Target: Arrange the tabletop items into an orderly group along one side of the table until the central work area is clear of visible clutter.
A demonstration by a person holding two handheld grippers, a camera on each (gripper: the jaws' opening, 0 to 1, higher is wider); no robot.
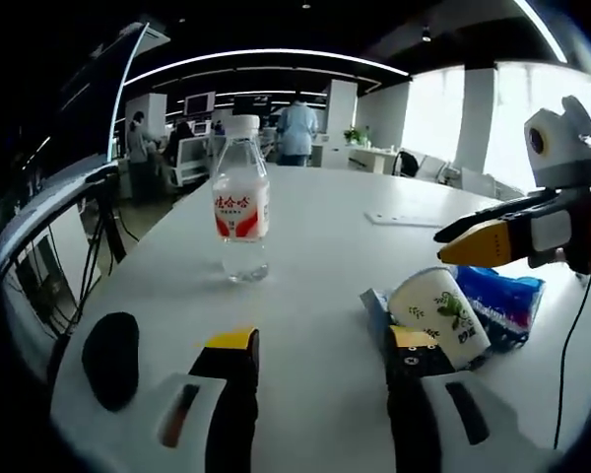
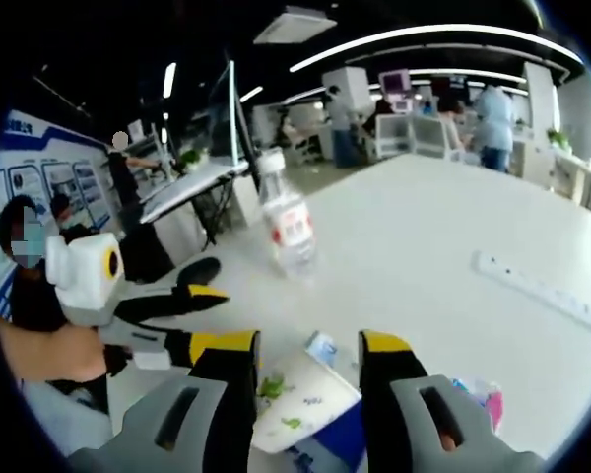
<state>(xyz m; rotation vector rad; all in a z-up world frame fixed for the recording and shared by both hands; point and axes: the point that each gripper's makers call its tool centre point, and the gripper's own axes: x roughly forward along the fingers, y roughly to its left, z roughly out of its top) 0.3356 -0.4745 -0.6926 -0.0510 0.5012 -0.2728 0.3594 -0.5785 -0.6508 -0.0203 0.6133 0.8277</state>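
One paper cup (image 2: 300, 404), between right hand-held gripper (image 2: 305, 355) jaws

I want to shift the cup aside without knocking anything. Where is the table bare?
Bare: the table beyond the bottle, out to the power strip, and the strip between bottle and cup. Crowded: around the cup, which lies against the blue packet with both grippers close. A black object sits at the near-left edge.
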